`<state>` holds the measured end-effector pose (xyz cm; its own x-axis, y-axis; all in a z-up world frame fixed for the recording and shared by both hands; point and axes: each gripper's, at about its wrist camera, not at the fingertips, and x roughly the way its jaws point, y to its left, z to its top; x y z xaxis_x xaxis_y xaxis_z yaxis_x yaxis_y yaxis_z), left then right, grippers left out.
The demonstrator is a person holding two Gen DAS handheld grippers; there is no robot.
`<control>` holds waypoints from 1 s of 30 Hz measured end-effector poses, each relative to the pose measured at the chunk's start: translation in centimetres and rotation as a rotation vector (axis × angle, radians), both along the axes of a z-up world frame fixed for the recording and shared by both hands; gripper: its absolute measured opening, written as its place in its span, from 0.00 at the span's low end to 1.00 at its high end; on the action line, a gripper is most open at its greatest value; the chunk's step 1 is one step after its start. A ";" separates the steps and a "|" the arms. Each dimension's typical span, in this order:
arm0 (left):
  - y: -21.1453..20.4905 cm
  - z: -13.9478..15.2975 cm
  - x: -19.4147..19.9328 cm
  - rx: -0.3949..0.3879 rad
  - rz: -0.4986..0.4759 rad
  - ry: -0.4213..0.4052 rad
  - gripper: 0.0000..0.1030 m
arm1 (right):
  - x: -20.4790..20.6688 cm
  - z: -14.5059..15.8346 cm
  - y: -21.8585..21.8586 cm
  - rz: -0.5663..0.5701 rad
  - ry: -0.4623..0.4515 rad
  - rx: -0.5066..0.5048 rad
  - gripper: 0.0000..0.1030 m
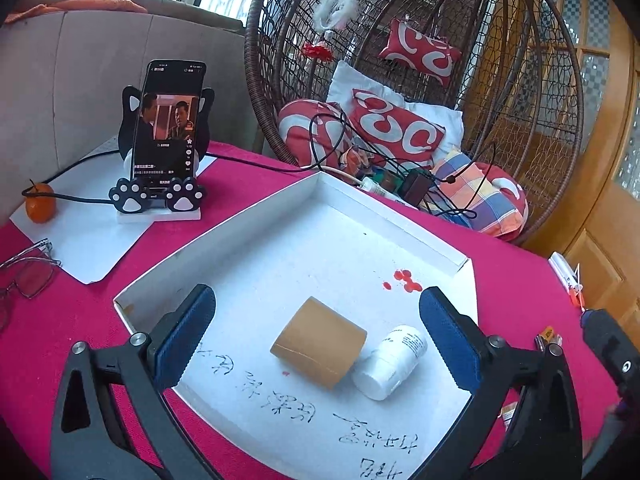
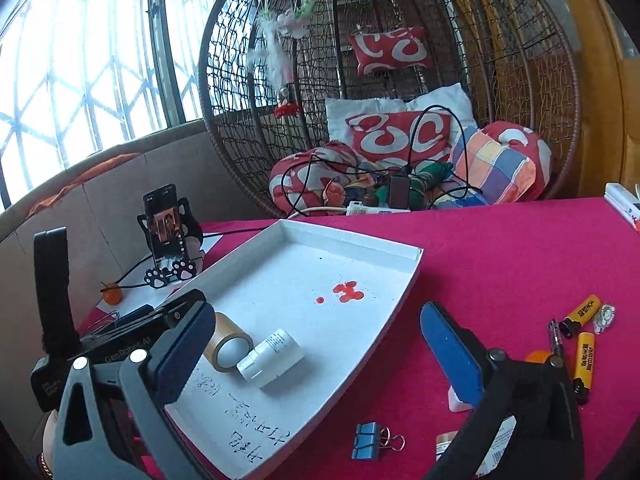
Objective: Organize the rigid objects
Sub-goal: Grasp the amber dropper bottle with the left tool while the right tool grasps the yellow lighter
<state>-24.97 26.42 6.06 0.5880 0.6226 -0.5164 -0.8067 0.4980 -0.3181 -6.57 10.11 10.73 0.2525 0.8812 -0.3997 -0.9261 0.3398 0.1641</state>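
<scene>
A white shallow box tray (image 1: pixel 320 192) (image 2: pixel 404 296) lies on the pink tablecloth. In it lie a brown tape roll (image 1: pixel 318 342) (image 2: pixel 228 340) and a white pill bottle (image 1: pixel 390 362) (image 2: pixel 272 356), on their sides and touching. My left gripper (image 1: pixel 316 340) is open and empty, its pads spread either side of the two. My right gripper (image 2: pixel 316 352) is open and empty over the tray's near right edge. To the right lie two yellow lighters (image 2: pixel 582 312), a blue binder clip (image 2: pixel 366 440) and a pen (image 2: pixel 556 336).
A phone on a cat-paw stand (image 1: pixel 164 152) and an orange fruit (image 1: pixel 40 202) sit on white paper at the far left, glasses (image 1: pixel 24 272) nearer. A wicker hanging chair (image 1: pixel 400 80) with cushions and cables stands behind the table. The left gripper's body (image 2: pixel 80 340) shows at the left.
</scene>
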 end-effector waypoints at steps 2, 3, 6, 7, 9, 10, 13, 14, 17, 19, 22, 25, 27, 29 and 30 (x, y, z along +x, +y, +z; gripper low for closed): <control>-0.7 0.4 -0.2 0.009 -0.010 -0.010 1.00 | 0.0 0.9 -1.5 -0.020 -0.038 0.038 1.00; -1.1 0.7 -0.3 0.018 -0.018 -0.014 1.00 | 0.2 1.4 -2.5 -0.045 -0.065 0.062 1.00; -2.6 1.8 -0.2 0.063 -0.060 -0.030 1.00 | 1.2 3.2 -6.1 -0.131 -0.119 0.195 1.00; -3.1 2.1 0.0 0.078 -0.084 -0.032 1.00 | 1.7 3.8 -7.3 -0.159 -0.123 0.241 1.00; -4.2 2.6 1.0 0.101 -0.147 -0.034 1.00 | 3.0 4.9 -9.4 -0.199 -0.103 0.317 1.00; -4.8 2.7 1.6 0.108 -0.184 -0.032 1.00 | 3.7 5.2 -10.2 -0.209 -0.084 0.344 1.00; -6.9 2.7 3.7 0.122 -0.318 -0.012 1.00 | 5.8 5.5 -11.6 -0.251 -0.037 0.366 1.00; -7.7 2.6 4.4 0.124 -0.365 -0.006 1.00 | 6.4 5.4 -11.9 -0.268 -0.030 0.364 1.00; -10.3 2.0 6.6 0.108 -0.498 0.018 1.00 | 7.8 4.4 -13.3 -0.318 -0.026 0.362 1.00; -12.0 1.3 8.3 0.083 -0.583 0.060 1.00 | 8.6 3.4 -14.2 -0.344 -0.017 0.356 1.00; -14.3 -0.2 10.7 0.030 -0.670 0.132 1.00 | 9.7 2.3 -15.3 -0.362 0.007 0.302 1.00; -16.3 -1.7 12.4 0.023 -0.702 0.199 1.00 | 10.6 1.5 -15.8 -0.387 0.018 0.236 1.00; -17.1 -2.6 13.3 0.024 -0.686 0.246 0.98 | 11.0 0.8 -16.5 -0.396 0.047 0.226 1.00; -17.4 -3.5 14.0 0.014 -0.681 0.292 0.87 | 11.6 0.4 -17.1 -0.406 0.080 0.227 1.00; -17.6 -3.8 14.3 0.006 -0.682 0.305 0.84 | 11.9 0.2 -17.3 -0.412 0.093 0.225 1.00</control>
<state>-10.67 8.83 2.23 0.6759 0.1744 -0.7161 -0.3702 0.9205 -0.1252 5.35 -7.22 10.91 0.5709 0.7828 -0.2478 -0.6998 0.6217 0.3518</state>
